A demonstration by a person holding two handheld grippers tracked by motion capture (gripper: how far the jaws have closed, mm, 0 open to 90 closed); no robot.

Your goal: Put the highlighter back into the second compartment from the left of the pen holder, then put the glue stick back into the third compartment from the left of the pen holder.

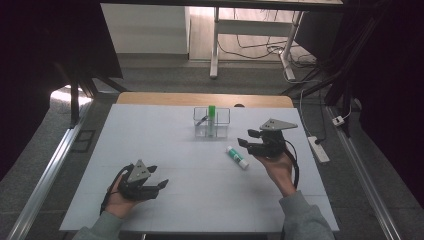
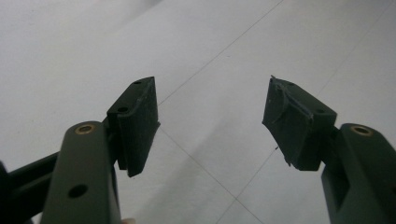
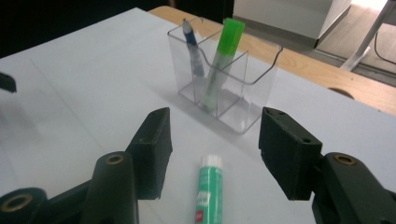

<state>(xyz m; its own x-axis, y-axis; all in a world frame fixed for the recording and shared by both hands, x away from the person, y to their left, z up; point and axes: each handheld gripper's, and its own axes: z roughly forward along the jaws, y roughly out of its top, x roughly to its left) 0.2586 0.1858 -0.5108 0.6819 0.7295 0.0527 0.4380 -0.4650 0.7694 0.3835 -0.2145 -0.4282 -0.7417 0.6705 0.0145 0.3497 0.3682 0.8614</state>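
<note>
Flat white desk (image 1: 165,130) with a wooden edge along its far side, carrying all items. Left gripper (image 1: 161,176), black, two-jaw, held in the person's left hand (image 1: 116,200) low over the near-left part of the desk; jaws spread wide apart, nothing between them, only bare desk surface behind them in the left gripper view. Right gripper (image 1: 244,137), same type, held in the right hand (image 1: 278,167) at the right of the desk, jaws wide apart and empty. Clear plastic organiser box with divided compartments (image 1: 211,122) stands upright at centre, toward the far side. One compartment holds a green-capped marker (image 1: 211,119), upright, cap uppermost; the adjoining compartment holds a blue pen (image 3: 192,49) leaning against the wall. White-capped green glue stick (image 1: 237,156) lies flat on the desk, near the box on its near-right side, apart from it, just beside the right gripper. Long axis diagonal in the high view, one end toward the box. In the right gripper view it lies between and below the open jaws, white cap toward the box, untouched.
</note>
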